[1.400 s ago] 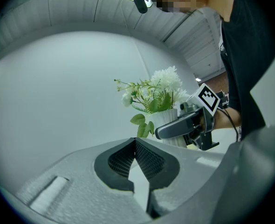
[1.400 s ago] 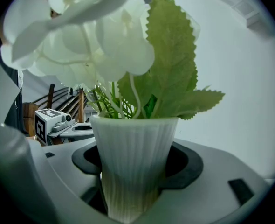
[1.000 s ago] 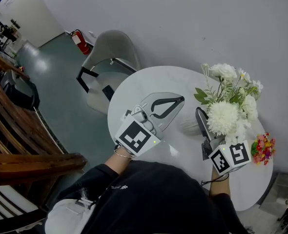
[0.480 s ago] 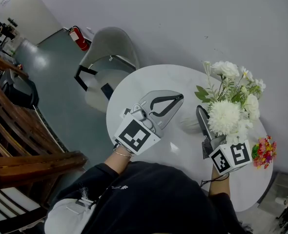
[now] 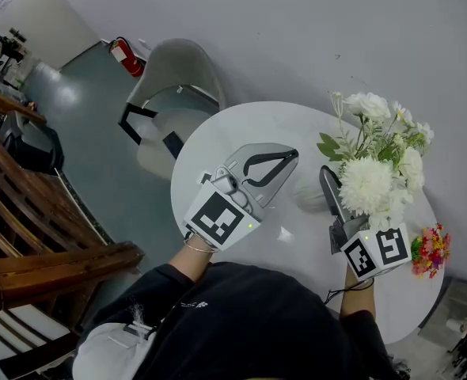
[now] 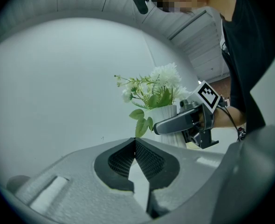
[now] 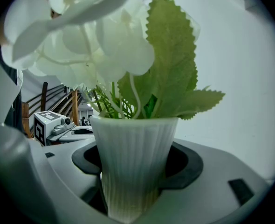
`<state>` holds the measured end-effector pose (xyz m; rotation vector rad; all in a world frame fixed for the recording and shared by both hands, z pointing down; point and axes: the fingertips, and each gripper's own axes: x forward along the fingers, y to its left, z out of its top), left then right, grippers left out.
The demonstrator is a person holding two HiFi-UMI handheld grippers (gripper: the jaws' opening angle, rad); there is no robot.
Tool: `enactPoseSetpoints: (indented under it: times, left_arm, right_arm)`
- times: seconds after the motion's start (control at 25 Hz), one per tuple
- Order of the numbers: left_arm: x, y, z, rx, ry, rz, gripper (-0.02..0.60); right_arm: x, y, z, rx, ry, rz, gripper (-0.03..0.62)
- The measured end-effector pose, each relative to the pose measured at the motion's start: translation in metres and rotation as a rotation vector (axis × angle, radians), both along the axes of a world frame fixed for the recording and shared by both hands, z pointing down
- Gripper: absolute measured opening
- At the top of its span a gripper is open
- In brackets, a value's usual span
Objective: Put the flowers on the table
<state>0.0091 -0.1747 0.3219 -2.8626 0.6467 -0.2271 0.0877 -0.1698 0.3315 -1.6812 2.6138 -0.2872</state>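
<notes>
One chair [image 5: 178, 70] at left, beside one round desk [image 5: 241, 125]. Over desk's middle, left gripper [image 5: 285, 158], jaws closed on nothing. Then right gripper [image 7: 136, 164], clamped round one ribbed vase [image 7: 135, 139] of white flowers [image 5: 368, 184]. At desk's right rim, one small bright bunch [image 5: 431, 250].

Ribbed matt vase [image 7: 135, 162], glossy table [image 5: 241, 129]

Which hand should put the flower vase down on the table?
The right gripper: it clamps the white vase, flowers in it, over the table. The left gripper is shut and empty.
</notes>
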Motion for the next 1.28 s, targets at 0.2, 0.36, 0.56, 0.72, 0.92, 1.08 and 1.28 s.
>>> enactPoseSetpoints:
  times: [0.2, 0.36, 0.56, 0.72, 0.92, 1.08, 1.28]
  left_arm:
    - [-0.001, 0.004, -0.001, -0.014, -0.001, -0.003, -0.002]
    - [-0.006, 0.011, -0.009, -0.020, 0.004, -0.003, -0.002]
    - [-0.006, 0.014, -0.011, -0.023, 0.005, -0.007, -0.002]
    - [-0.003, 0.014, -0.011, -0.025, 0.002, -0.011, -0.002]
    - [-0.001, 0.014, -0.009, -0.030, 0.001, -0.015, -0.002]
    - [0.002, 0.012, -0.003, -0.037, -0.001, -0.020, -0.002]
    - [0.004, 0.012, 0.000, -0.043, -0.006, -0.021, -0.002]
  right_arm:
    - [-0.001, 0.003, -0.002, -0.010, 0.000, -0.001, 0.342]
    - [-0.006, 0.009, -0.011, -0.012, 0.006, -0.006, 0.342]
    - [-0.006, 0.009, -0.012, -0.015, 0.010, -0.008, 0.342]
    - [-0.006, 0.009, -0.012, -0.014, 0.016, -0.020, 0.342]
    - [-0.005, 0.008, -0.010, -0.010, 0.014, -0.031, 0.342]
    - [-0.001, 0.005, -0.005, -0.018, 0.024, -0.022, 0.341]
    - [0.001, 0.002, -0.002, -0.025, 0.032, -0.020, 0.341]
